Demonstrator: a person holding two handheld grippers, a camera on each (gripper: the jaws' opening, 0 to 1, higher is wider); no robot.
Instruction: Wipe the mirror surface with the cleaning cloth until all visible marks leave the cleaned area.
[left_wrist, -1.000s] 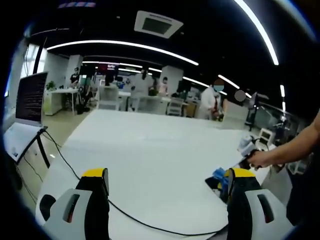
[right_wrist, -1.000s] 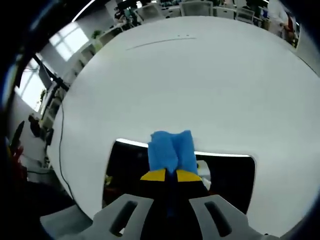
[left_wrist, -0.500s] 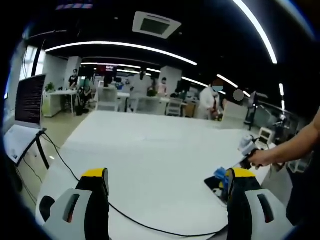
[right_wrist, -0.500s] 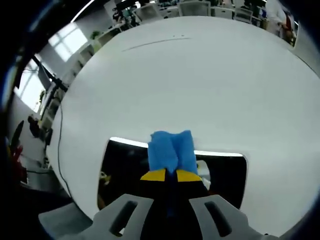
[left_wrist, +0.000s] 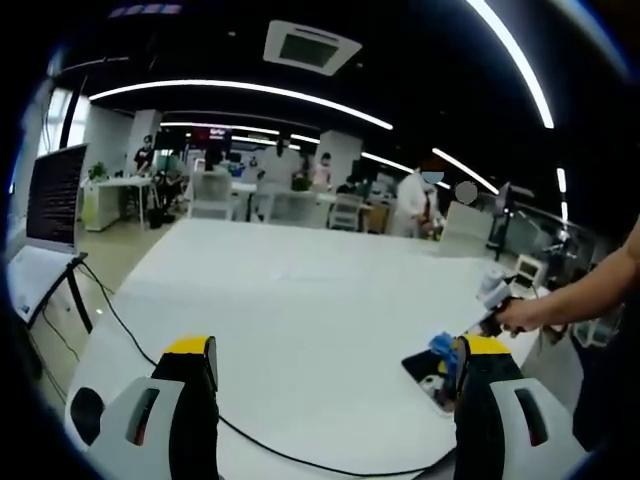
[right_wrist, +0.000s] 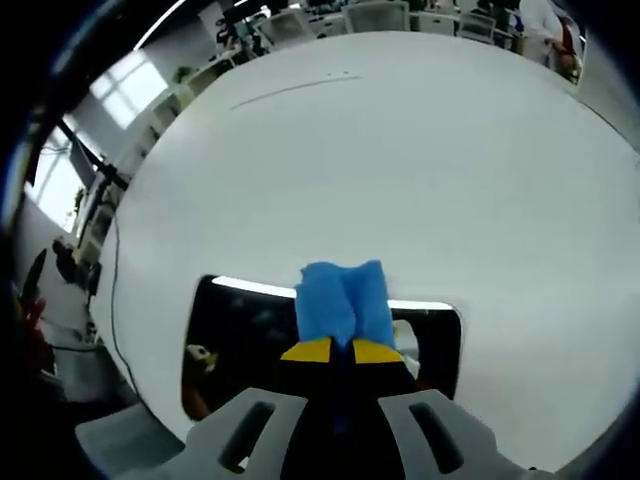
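Two tools are in my hands. My right tool is clamped on the blue cleaning cloth, whose folded end sticks out past the yellow tips over the dark mirror. The mirror lies flat on the white surface, near its edge. My left tool hangs with its jaws wide apart and holding nothing, above the surface, with a black cable running across between them.
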